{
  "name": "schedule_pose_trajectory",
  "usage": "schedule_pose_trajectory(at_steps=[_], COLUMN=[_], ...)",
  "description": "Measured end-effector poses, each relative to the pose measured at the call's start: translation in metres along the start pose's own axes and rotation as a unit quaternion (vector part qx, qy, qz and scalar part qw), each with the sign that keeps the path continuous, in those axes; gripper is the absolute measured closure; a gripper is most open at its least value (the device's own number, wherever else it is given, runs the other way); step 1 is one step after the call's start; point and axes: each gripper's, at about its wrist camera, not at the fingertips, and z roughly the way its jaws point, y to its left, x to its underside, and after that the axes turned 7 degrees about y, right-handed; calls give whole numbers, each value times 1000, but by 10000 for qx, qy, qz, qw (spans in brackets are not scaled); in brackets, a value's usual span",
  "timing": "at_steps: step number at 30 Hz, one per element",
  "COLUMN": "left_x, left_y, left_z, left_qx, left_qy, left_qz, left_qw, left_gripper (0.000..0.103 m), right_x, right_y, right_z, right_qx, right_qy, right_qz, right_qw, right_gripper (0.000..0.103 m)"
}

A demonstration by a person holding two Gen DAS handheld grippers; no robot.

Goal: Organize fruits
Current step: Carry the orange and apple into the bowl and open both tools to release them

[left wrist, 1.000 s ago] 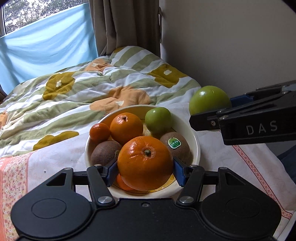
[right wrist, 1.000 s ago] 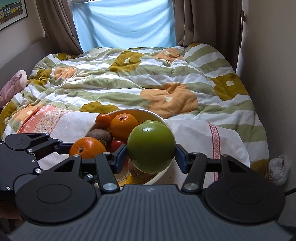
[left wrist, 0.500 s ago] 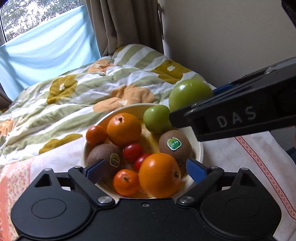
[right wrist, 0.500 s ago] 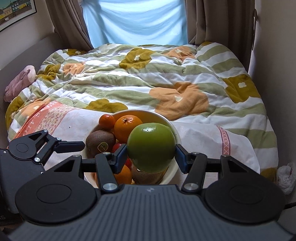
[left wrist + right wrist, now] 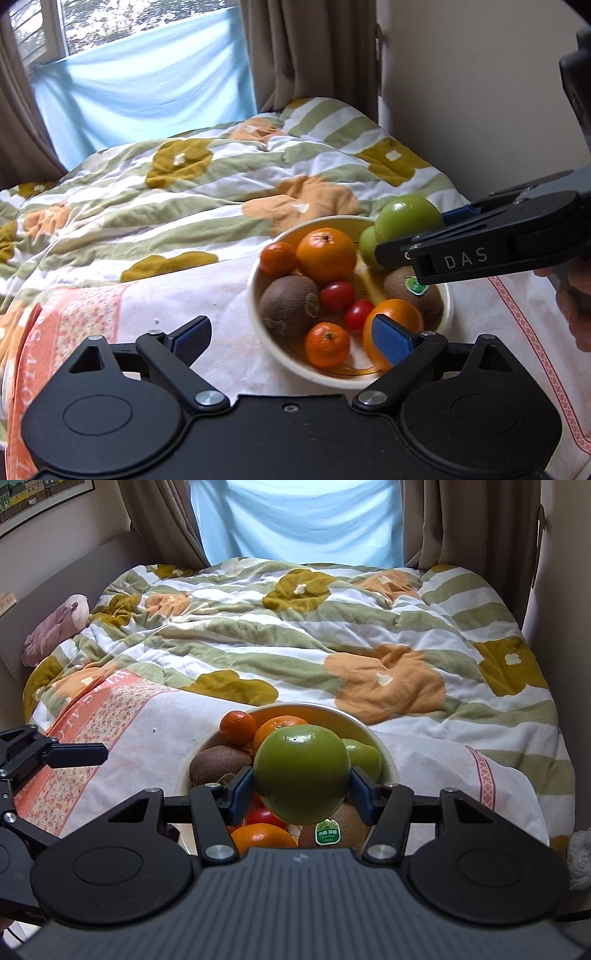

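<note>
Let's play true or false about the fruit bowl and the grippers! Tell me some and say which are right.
1. The right gripper holds a green apple. True.
2. The left gripper holds an orange. False: it is open and holds nothing.
3. The bowl sits on the bed. True.
4. The bowl holds only oranges. False: kiwis, tomatoes and a second green apple are in it too.

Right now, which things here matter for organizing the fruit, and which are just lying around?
Job: large green apple held in the right tool; bowl; oranges; kiwis; left tool, open.
Lying about: quilt; pink plush toy; curtains.
</note>
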Motion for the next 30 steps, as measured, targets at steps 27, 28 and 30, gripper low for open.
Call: schedule_pose_trajectory(at_steps=[27, 28, 30], left_x=[9, 10, 11], left_y=[32, 32, 33], left_z=[-11, -13, -23], left_qx=[-355, -363, -380], left_qy=[22, -5, -101], left_qz=[-523, -516, -509], left_qw=[9980, 9980, 9979], left_gripper=[7, 7, 7], right_x=[10, 10, 11], right_y=[9, 10, 15], right_z=[20, 17, 6], right_qx=[181, 218, 280], right_qy=[-47, -76, -171], right_qz=[-30, -38, -50], right_qw=[9998, 9997, 9994], right_gripper=[0, 0, 0])
